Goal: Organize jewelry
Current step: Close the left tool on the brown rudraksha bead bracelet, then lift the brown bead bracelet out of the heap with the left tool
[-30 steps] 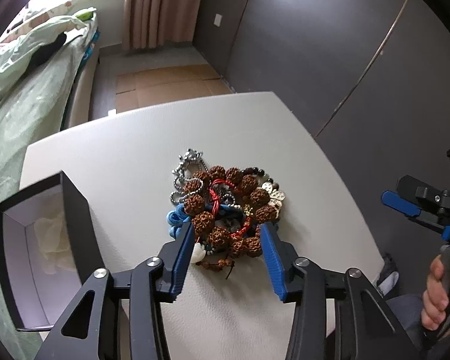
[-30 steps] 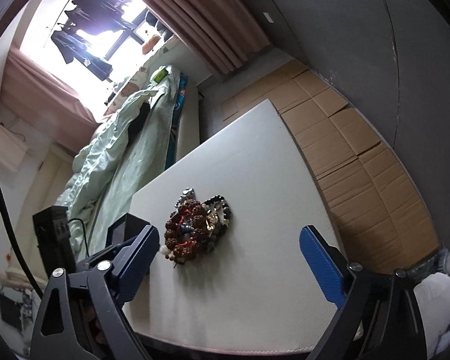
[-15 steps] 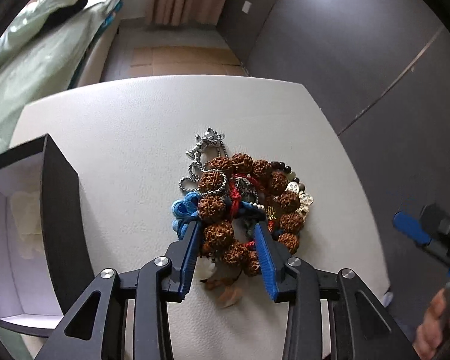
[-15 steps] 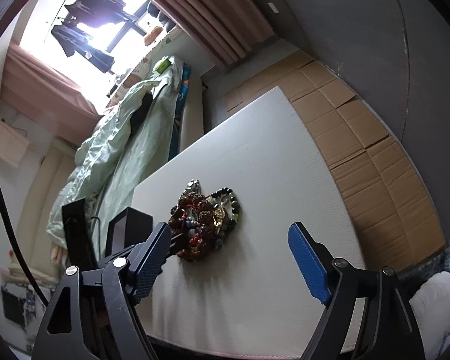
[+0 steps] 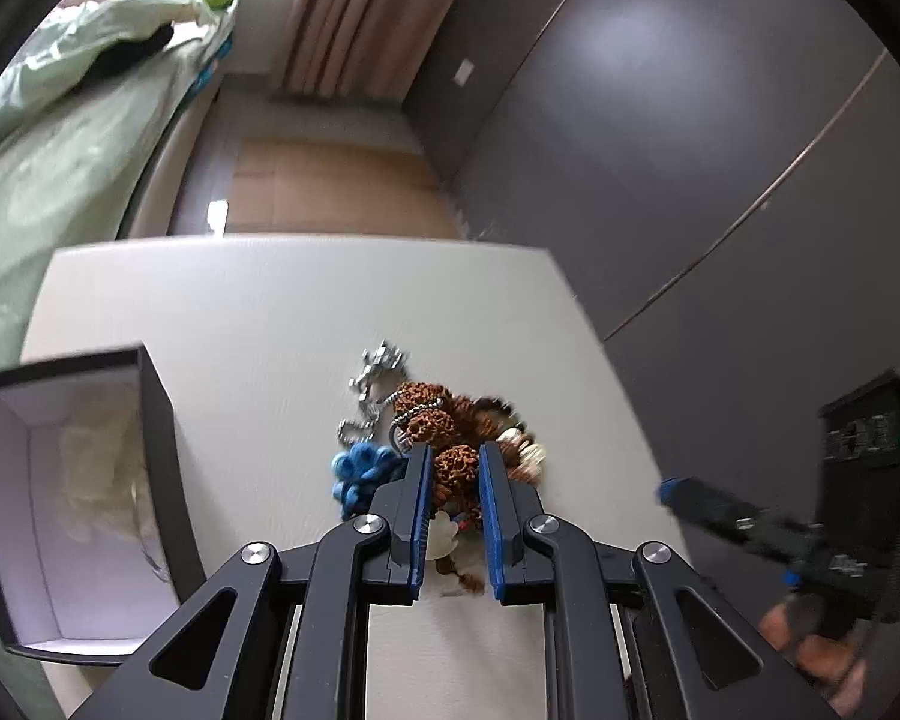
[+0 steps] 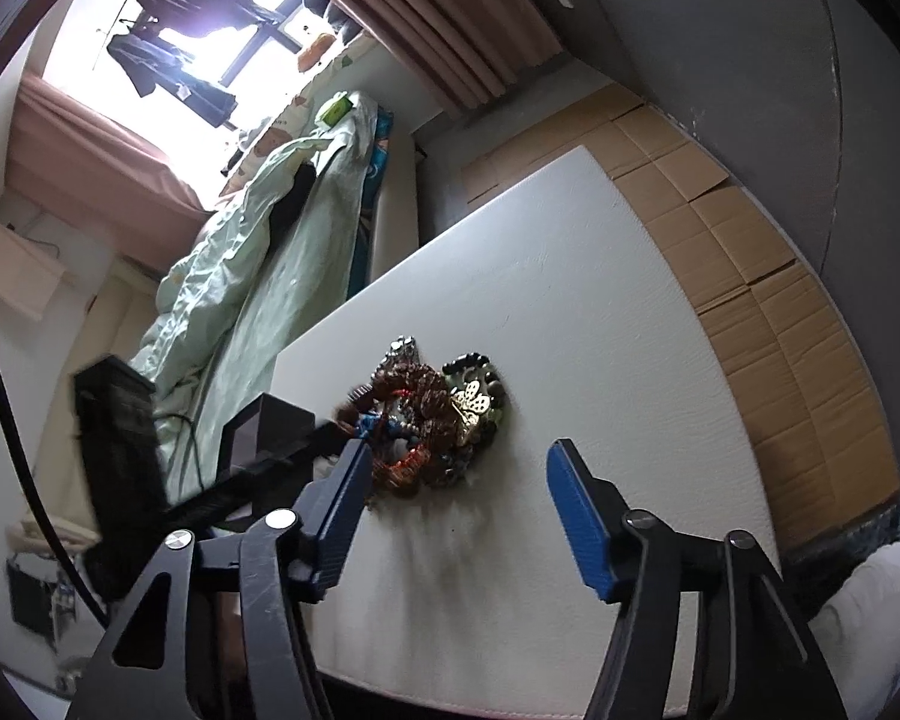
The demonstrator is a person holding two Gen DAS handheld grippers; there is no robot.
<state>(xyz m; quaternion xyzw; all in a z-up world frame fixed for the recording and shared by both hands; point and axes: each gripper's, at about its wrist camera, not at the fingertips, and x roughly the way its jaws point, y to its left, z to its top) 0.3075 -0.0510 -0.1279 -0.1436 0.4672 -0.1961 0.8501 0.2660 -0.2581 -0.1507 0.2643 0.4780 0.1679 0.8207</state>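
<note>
Fingers of the left gripper [image 5: 455,457] are closing narrowly on a brown bead bracelet [image 5: 457,463] in the jewelry pile [image 6: 435,420] near the middle of the white table [image 6: 570,300]. Right gripper [image 6: 456,468] fingers are narrowing too, gripping nothing, just near of the pile. An open black box [image 5: 66,498] is sitting left.

Left gripper [image 5: 455,468], jaws just closing, pads pinching a brown bead [image 5: 457,463] of jewelry pile [image 5: 444,438] on white table [image 5: 258,324]; open black box [image 5: 78,498] at left; right gripper [image 5: 720,510] blurred, at right.
</note>
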